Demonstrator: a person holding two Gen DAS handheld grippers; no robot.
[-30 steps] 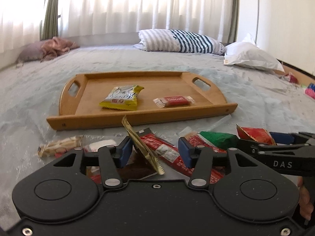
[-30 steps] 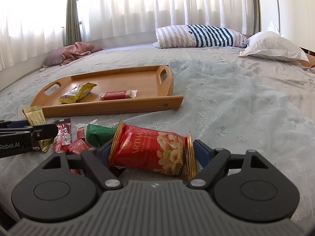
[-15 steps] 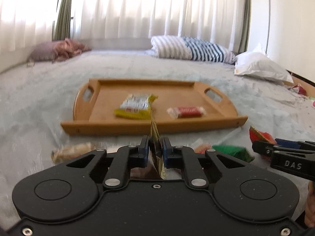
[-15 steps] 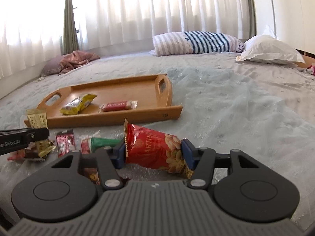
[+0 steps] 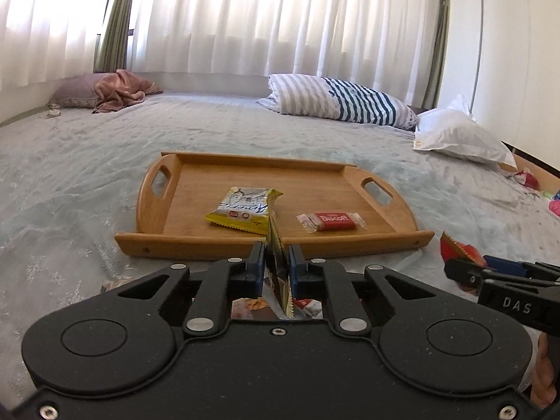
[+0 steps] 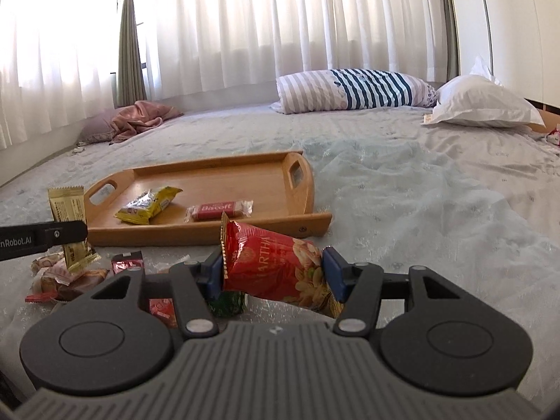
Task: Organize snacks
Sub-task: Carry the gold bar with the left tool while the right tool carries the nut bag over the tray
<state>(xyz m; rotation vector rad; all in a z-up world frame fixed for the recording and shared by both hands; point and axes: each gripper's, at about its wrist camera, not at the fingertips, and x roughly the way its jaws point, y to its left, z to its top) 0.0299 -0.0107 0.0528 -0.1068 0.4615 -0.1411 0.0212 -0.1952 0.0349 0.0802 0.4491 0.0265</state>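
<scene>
A wooden tray (image 5: 182, 241) (image 6: 210, 236) lies on the bed ahead of both grippers. It holds a yellow snack packet (image 5: 243, 210) (image 6: 148, 204) and a red Biscoff packet (image 5: 330, 221) (image 6: 218, 209). My left gripper (image 5: 275, 262) is shut on a thin gold snack packet (image 5: 278, 273) (image 6: 68, 225), held edge-on just short of the tray's near rim. My right gripper (image 6: 271, 267) is shut on a red nut packet (image 6: 276, 269) (image 5: 458, 250), lifted off the bed to the right of the left one.
Several loose snacks (image 6: 66, 276) lie on the grey bedspread (image 6: 437, 217) below the grippers, among them a green packet (image 6: 227, 302) and small red ones. A striped pillow (image 5: 336, 103), a white pillow (image 5: 458, 134) and a pink cloth (image 5: 117, 89) lie at the far end.
The left jaws closed on the gold packet and lifted it toward the tray. The right jaws closed on the red nut packet and raised it off the bed.
</scene>
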